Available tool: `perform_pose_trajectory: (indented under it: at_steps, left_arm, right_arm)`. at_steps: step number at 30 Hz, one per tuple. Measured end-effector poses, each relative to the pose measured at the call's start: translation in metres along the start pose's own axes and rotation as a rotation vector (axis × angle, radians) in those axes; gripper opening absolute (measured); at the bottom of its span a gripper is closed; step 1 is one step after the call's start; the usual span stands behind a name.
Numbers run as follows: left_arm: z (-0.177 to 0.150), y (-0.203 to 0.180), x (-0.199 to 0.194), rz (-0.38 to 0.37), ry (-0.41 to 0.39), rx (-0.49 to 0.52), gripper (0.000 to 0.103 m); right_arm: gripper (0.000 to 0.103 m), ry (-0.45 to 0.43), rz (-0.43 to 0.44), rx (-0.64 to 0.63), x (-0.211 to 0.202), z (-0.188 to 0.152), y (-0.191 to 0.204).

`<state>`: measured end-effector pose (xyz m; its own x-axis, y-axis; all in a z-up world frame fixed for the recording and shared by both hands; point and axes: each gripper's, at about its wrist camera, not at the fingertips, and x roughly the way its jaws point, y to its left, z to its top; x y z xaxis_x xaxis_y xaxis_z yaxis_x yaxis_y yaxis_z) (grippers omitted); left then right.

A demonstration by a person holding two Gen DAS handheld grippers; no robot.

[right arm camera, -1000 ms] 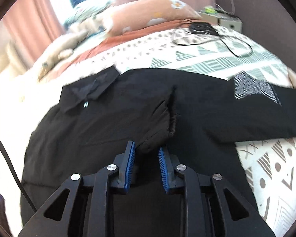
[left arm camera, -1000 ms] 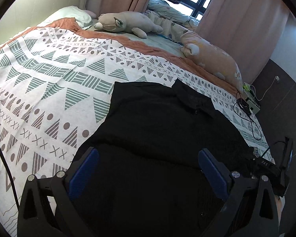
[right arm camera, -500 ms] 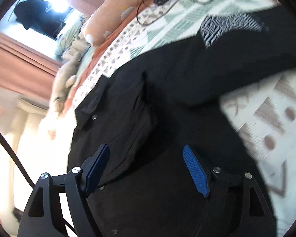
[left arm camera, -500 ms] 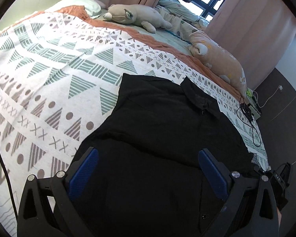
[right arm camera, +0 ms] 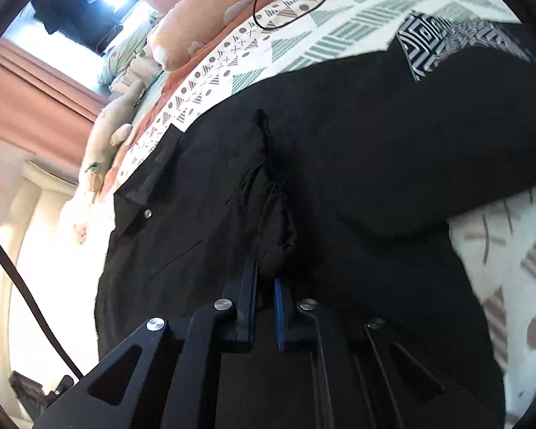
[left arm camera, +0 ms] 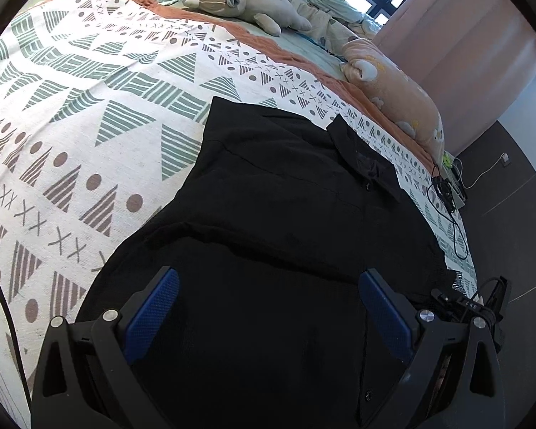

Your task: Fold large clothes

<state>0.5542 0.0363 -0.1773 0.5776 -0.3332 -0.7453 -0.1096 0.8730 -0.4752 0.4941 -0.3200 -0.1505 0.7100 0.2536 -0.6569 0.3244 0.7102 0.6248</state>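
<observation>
Left gripper (left arm camera: 268, 316): your jaws stand wide apart, lowered nearer the black shirt (left arm camera: 286, 214), gripping nothing. Right gripper (right arm camera: 266, 287): your jaws have just closed, pinching a gathered ridge of shirt fabric; the fold is yours to lift. Shirt: matte, thin, collared, buttoned, lying spread on the triangle-patterned bedspread (left arm camera: 89, 114).

The only readable marking is on a small black device (left arm camera: 470, 305) just right of the left gripper's right jaw, at the bed's edge: pale characters that look like "E4S", too small to be sure of. Nothing legible shows on the black shirt (left arm camera: 289, 193), its patterned patch (right arm camera: 432, 44), or the bedspread (left arm camera: 71, 114).
</observation>
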Motion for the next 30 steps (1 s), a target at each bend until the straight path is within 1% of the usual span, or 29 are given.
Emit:
perform_pose_trajectory:
  at_steps: [2, 6, 9, 10, 11, 12, 13, 14, 18, 20, 22, 27, 30]
  left_arm:
    - [-0.001, -0.004, 0.001, -0.003, 0.003, 0.016, 0.103]
    - [-0.002, -0.014, -0.001, -0.001, 0.002, 0.041, 0.103]
    - [-0.003, -0.021, -0.004, -0.006, -0.003, 0.048, 0.103]
    - [-0.004, -0.024, -0.005, -0.007, -0.006, 0.049, 0.103]
    - [-0.005, -0.027, -0.006, -0.012, -0.009, 0.049, 0.103]
    - [-0.006, -0.03, -0.008, -0.017, -0.014, 0.05, 0.103]
    - [-0.007, -0.034, -0.009, -0.016, -0.019, 0.053, 0.103]
    - [-0.008, -0.039, -0.012, -0.019, -0.029, 0.059, 0.103]
    - [-0.012, -0.057, -0.021, -0.038, -0.064, 0.089, 0.103]
    - [-0.014, -0.067, -0.023, -0.055, -0.075, 0.1, 0.103]
    - [-0.016, -0.078, -0.023, -0.073, -0.072, 0.114, 0.103]
    - [-0.022, -0.103, -0.021, -0.088, -0.072, 0.158, 0.103]
    - [-0.027, -0.116, -0.018, -0.084, -0.075, 0.18, 0.103]
  right_arm:
    - [0.004, -0.015, -0.017, -0.012, 0.0, 0.0, 0.003]
    - [0.006, -0.011, -0.014, 0.012, 0.002, -0.007, 0.009]
    - [0.014, -0.02, -0.035, 0.01, -0.005, -0.01, 0.015]
    - [0.022, -0.026, -0.045, 0.002, -0.009, -0.011, 0.017]
    - [0.039, -0.034, -0.05, -0.003, -0.016, -0.012, 0.018]
    - [0.052, -0.045, -0.047, -0.004, -0.023, -0.013, 0.018]
    - [0.073, -0.055, -0.038, -0.005, -0.029, -0.013, 0.018]
    - [0.076, -0.08, -0.032, -0.007, -0.04, -0.013, 0.019]
    - [0.076, -0.137, -0.044, -0.019, -0.069, -0.012, 0.019]
    - [0.076, -0.17, -0.088, -0.032, -0.085, -0.013, 0.017]
    - [0.076, -0.189, -0.111, -0.032, -0.097, -0.017, 0.014]
    - [0.076, -0.241, -0.165, 0.001, -0.125, -0.019, -0.005]
    - [0.076, -0.275, -0.19, 0.037, -0.142, -0.023, -0.015]
